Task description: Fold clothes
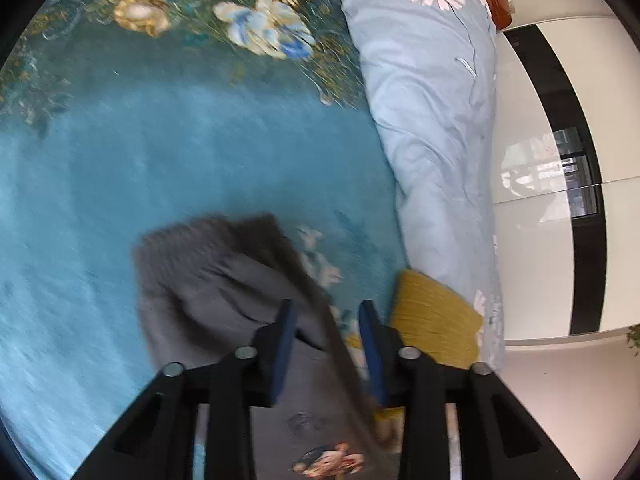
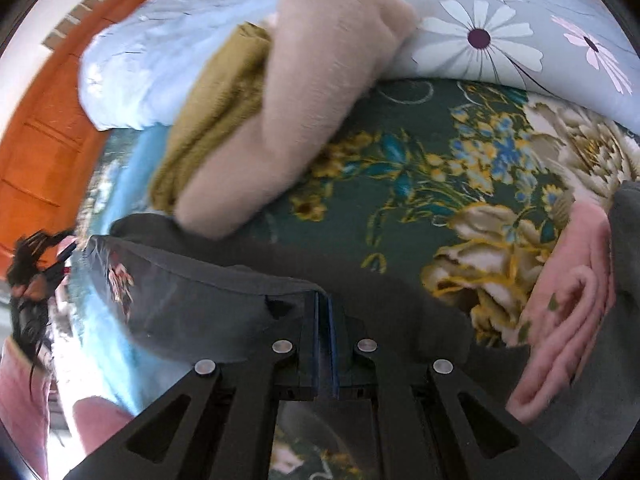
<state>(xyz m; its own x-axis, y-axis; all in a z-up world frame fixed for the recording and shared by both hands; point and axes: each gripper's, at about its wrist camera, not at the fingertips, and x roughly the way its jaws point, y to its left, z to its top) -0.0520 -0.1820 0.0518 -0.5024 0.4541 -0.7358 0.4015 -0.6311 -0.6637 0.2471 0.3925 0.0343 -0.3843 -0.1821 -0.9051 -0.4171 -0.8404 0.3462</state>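
Note:
A dark grey garment (image 1: pixel 208 280) with a small printed picture (image 1: pixel 328 460) lies on the blue floral bedspread (image 1: pixel 160 152). In the left wrist view my left gripper (image 1: pixel 326 312) is open, its blue pads either side of a raised edge of the grey cloth. In the right wrist view my right gripper (image 2: pixel 322 300) is shut on the hem of the same grey garment (image 2: pixel 192 292), which stretches off to the left.
A light blue daisy-print duvet (image 1: pixel 432 120) lies along the bed's edge. Folded mustard (image 2: pixel 216 108), beige fleece (image 2: pixel 312 92) and pink (image 2: pixel 560 312) clothes lie on the bed. An orange wooden headboard (image 2: pixel 52 132) and white wardrobe doors (image 1: pixel 536 208) stand nearby.

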